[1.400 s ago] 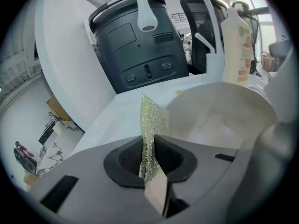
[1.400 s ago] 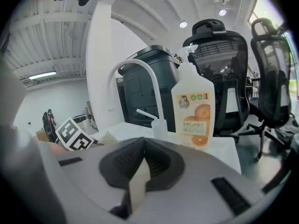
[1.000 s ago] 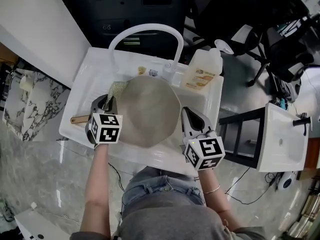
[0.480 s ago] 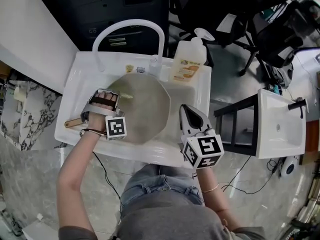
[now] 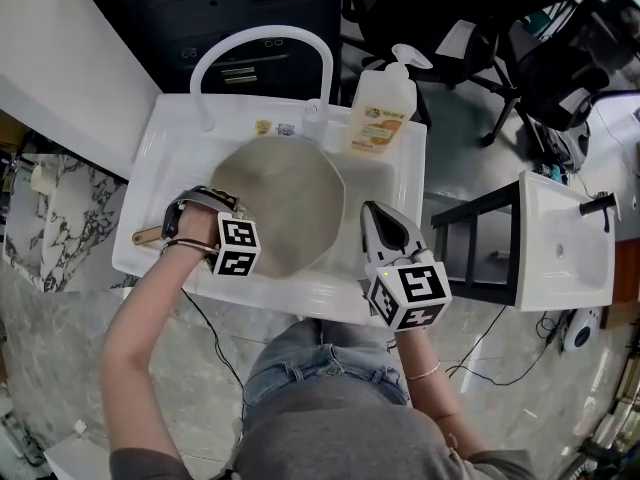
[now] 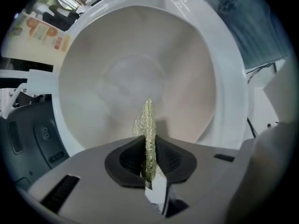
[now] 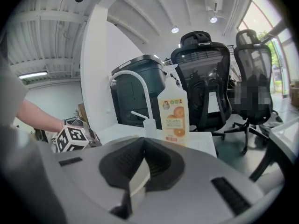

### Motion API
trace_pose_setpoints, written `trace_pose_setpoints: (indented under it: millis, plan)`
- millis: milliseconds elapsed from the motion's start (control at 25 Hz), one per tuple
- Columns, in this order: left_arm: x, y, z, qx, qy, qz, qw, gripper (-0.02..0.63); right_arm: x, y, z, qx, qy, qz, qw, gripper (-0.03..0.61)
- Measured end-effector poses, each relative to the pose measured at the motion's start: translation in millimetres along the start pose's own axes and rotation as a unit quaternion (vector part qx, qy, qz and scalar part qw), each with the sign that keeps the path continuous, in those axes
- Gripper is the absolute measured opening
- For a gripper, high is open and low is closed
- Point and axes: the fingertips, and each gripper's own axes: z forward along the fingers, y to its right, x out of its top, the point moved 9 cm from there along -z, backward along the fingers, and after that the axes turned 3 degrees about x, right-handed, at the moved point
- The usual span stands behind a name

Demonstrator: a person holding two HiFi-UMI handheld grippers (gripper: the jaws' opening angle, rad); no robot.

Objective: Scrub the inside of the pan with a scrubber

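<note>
A round beige pan [image 5: 285, 203] lies in the white sink [image 5: 180, 138], its wooden handle [image 5: 148, 236] sticking out to the left. My left gripper [image 5: 238, 216] reaches in over the pan's left rim. In the left gripper view it [image 6: 148, 143] is shut on a thin yellow-green mesh scrubber [image 6: 147, 120], whose tip hangs close over the pan's pale inside [image 6: 135, 69]. My right gripper [image 5: 372, 213] hovers just right of the pan, over the sink's right side. Its jaws [image 7: 140, 157] are shut with nothing between them.
A curved white faucet [image 5: 262, 40] arches over the sink's back. An orange-labelled soap bottle [image 5: 382, 108] stands at the back right corner. A second white basin [image 5: 565, 258] sits further right. Black office chairs [image 7: 205, 83] stand behind.
My left gripper has swung from the pan's upper left rim down to its left side, and its marker cube now faces up. The right gripper has hardly moved.
</note>
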Motion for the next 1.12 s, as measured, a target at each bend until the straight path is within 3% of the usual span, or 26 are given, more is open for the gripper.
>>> trace_pose_setpoints:
  millis: [120,280,440,600,880,1120]
  plan:
    - [5.5,9.4,0.2,-0.078,-0.014,0.02,0.9967,0.061,2.1,-2.9,-1.0,0.005,0.003,-0.002,1.0,0.011]
    - [15.6,22.6,-2.2,-0.181,-0.008,0.026,0.9832,0.061,4.8,-3.3,-5.2,0.006,0.006,-0.003,1.0,0.011]
    - [29.2,24.1,-8.8,-0.268,0.047,-0.025,0.9618,0.061,5.1,-0.5,-10.0,0.002,0.008,-0.001,1.0,0.011]
    - [41.9,18.6,-19.0,-0.342,0.086,-0.061,0.9339,0.061,5.3,2.6,-13.4,-0.002,0.006,-0.001,1.0,0.011]
    - [59.8,10.2,-20.2,-0.427,0.153,-0.114,0.884,0.061,7.2,8.4,-15.7,-0.005,0.006,0.002,1.0,0.011]
    - [69.3,2.6,-21.1,-0.464,0.195,-0.126,0.8549,0.061,8.1,11.4,-13.4,0.0,0.004,0.003,1.0,0.011]
